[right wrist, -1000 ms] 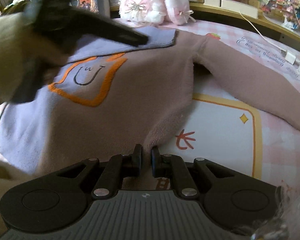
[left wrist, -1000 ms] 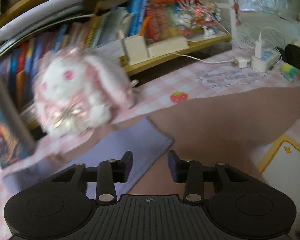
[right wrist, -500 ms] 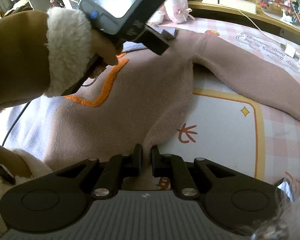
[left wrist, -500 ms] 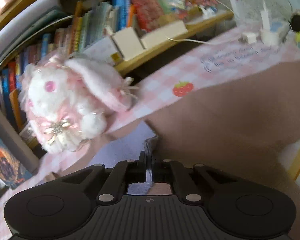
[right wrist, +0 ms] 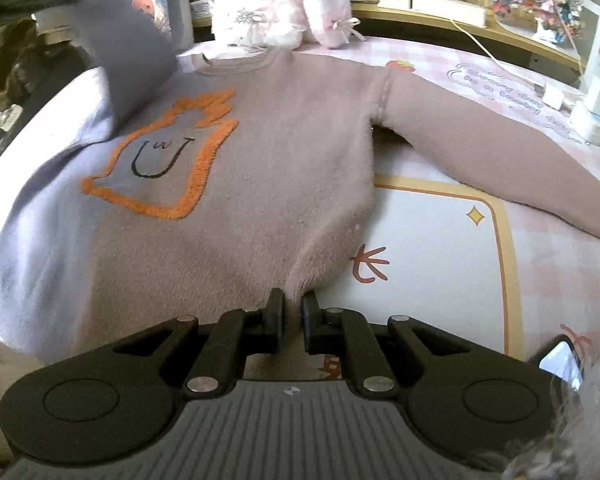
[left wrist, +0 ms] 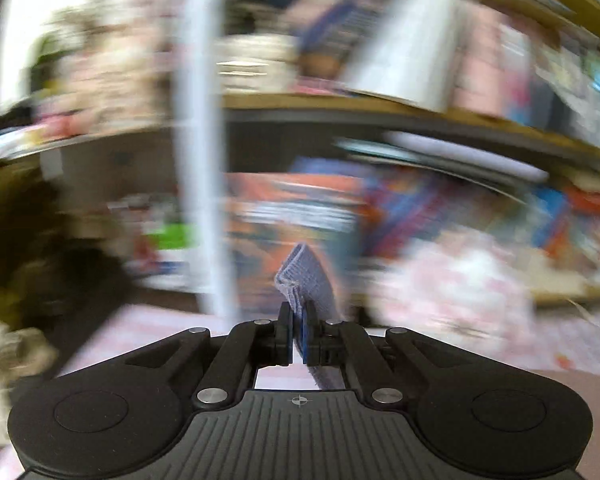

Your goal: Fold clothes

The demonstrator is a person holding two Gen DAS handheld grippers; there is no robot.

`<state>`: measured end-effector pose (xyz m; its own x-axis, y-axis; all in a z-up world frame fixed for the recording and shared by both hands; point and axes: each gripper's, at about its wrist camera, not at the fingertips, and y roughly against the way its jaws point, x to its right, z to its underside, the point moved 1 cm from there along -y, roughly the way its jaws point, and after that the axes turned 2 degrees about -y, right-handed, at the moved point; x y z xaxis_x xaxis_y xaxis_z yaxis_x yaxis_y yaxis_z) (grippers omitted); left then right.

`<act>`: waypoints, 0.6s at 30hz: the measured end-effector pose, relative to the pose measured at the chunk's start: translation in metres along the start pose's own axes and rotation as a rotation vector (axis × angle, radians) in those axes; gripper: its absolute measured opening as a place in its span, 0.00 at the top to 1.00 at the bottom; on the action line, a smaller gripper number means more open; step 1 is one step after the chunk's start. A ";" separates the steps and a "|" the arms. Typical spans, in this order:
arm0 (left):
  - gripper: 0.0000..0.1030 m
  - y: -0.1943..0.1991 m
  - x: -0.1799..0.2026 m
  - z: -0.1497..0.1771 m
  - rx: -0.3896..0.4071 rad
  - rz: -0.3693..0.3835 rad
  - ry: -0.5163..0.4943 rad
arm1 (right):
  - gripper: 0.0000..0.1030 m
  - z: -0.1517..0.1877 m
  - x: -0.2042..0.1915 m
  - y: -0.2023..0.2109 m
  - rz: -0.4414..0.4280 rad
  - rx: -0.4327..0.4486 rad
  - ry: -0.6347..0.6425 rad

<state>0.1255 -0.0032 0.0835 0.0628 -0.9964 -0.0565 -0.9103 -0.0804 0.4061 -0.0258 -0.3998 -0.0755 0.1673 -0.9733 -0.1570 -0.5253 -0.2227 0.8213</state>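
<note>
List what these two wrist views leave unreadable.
- Left wrist view: shelves and books are smeared by motion blur; only the left tongs, shut on the lilac cuff, are sharp.
- Right wrist view: the lifted lilac sleeve is blurred and hides the sweater shoulder.
- Right wrist view: the brown sleeve runs off the right edge.
</note>
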 end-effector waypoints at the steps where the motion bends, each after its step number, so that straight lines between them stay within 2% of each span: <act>1: 0.97 0.003 -0.023 0.001 -0.004 -0.049 -0.004 | 0.91 0.000 -0.002 0.000 0.011 0.000 -0.003; 7: 0.97 -0.001 -0.126 0.025 -0.076 -0.255 -0.007 | 0.91 -0.003 -0.010 -0.001 0.079 -0.007 -0.041; 11: 0.96 -0.015 -0.166 0.050 -0.161 -0.285 -0.008 | 0.91 -0.005 -0.016 -0.001 0.128 -0.014 -0.049; 12: 0.90 -0.019 -0.172 0.058 -0.181 -0.293 -0.019 | 0.91 -0.006 -0.017 -0.001 0.138 -0.015 -0.053; 15: 0.84 -0.032 -0.180 0.078 -0.288 -0.332 -0.055 | 0.91 -0.008 -0.020 -0.002 0.169 -0.020 -0.062; 16: 0.84 -0.029 -0.179 0.084 -0.311 -0.352 -0.042 | 0.91 -0.008 -0.021 -0.003 0.177 -0.022 -0.062; 18: 0.84 -0.011 -0.170 0.095 -0.304 -0.305 0.036 | 0.91 -0.010 -0.023 -0.004 0.194 -0.025 -0.061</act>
<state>0.0859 0.1694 0.0025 0.3293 -0.9258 -0.1856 -0.6863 -0.3697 0.6264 -0.0194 -0.3764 -0.0698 0.0134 -0.9996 -0.0266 -0.5221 -0.0297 0.8524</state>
